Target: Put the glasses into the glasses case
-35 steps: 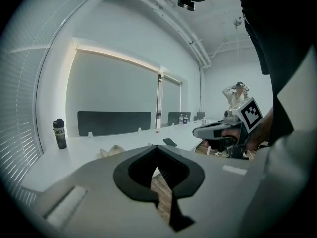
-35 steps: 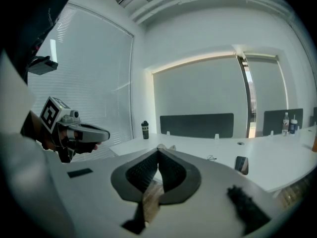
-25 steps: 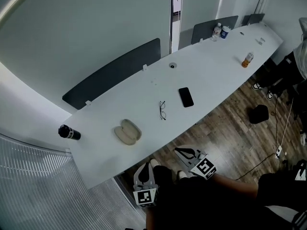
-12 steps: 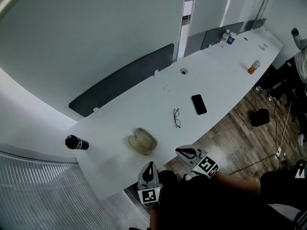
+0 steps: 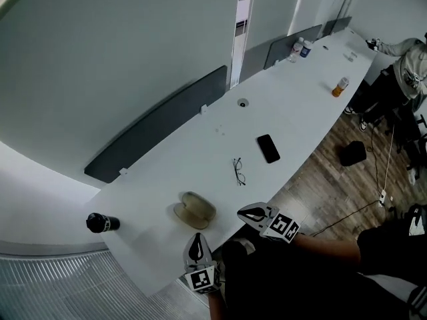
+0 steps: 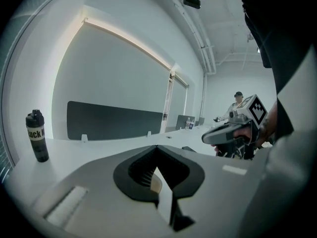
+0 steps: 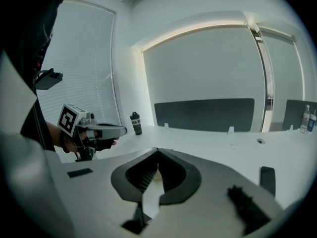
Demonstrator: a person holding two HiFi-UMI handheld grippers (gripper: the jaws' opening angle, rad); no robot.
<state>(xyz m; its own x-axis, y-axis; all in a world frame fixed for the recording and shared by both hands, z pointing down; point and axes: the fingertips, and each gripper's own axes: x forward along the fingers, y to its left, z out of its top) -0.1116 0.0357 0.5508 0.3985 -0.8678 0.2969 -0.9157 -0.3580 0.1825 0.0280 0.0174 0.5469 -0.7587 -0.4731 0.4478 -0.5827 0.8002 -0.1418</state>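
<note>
The glasses (image 5: 238, 171) are lying folded out on the white bench (image 5: 300, 105), just beside the black phone (image 5: 268, 148) and apart from the tan glasses case (image 5: 194, 210), which is sitting open near the bench's front edge. A black bottle (image 5: 101, 223) is standing well off at the near end of the bench, and an orange bottle (image 5: 341, 86) is standing far down it.

The left gripper (image 5: 197, 244) is hovering at the bench edge just in front of the case, its jaws pressing together with nothing between them. The right gripper (image 5: 248, 213) is hanging beside it over the front edge, below the glasses, its jaws likewise closing on nothing. Neither gripper is touching the glasses or the case.
</note>
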